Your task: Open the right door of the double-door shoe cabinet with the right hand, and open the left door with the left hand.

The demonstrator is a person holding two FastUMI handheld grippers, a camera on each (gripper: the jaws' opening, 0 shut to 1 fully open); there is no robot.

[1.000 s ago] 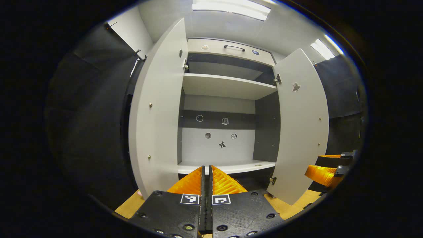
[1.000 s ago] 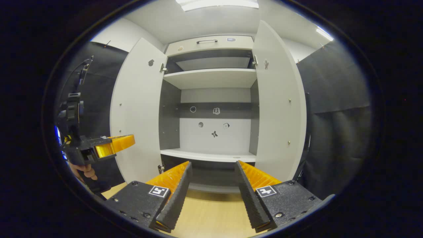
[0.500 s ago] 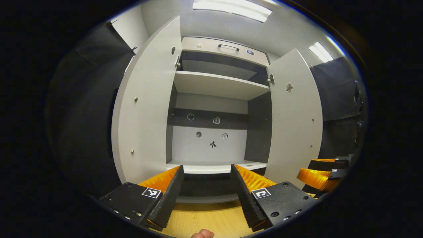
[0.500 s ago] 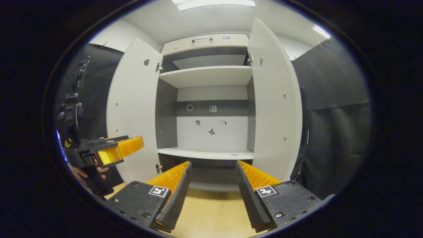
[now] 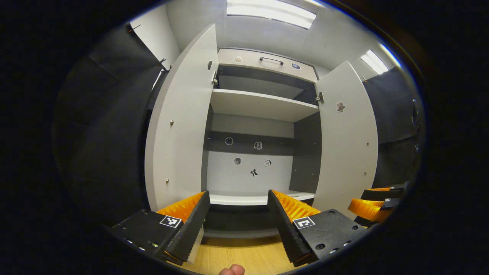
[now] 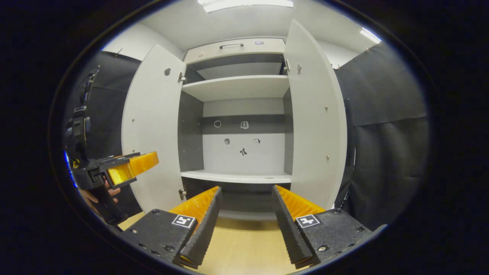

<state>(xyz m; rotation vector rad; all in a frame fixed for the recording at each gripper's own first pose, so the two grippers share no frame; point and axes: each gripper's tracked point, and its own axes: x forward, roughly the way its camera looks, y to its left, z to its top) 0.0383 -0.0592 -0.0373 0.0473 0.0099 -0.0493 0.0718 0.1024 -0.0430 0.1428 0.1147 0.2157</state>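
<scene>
The white shoe cabinet [image 5: 263, 63] stands ahead with both doors swung wide. In the left gripper view its left door [image 5: 179, 126] and right door [image 5: 349, 141] flank bare shelves. My left gripper [image 5: 238, 208] is open, apart from both doors, with nothing between its fingers. In the right gripper view the left door [image 6: 151, 130] and right door [image 6: 315, 122] also stand open. My right gripper [image 6: 246, 204] is open and holds nothing. The left gripper [image 6: 131, 168] shows there too, in a hand in front of the left door. The right gripper [image 5: 376, 200] shows at the left gripper view's lower right.
A lower shelf [image 6: 237, 177] and an upper shelf [image 6: 237, 86] sit inside the cabinet, with small stickers on its back panel [image 6: 242, 151]. A drawer with a dark handle [image 6: 231, 45] tops the cabinet. Black cloth [image 6: 386, 133] hangs on both sides. Wooden floor [image 6: 240, 252] lies below.
My left gripper went from shut to open and its view shifted slightly. My right gripper stayed open and hardly moved. Both doors stay open.
</scene>
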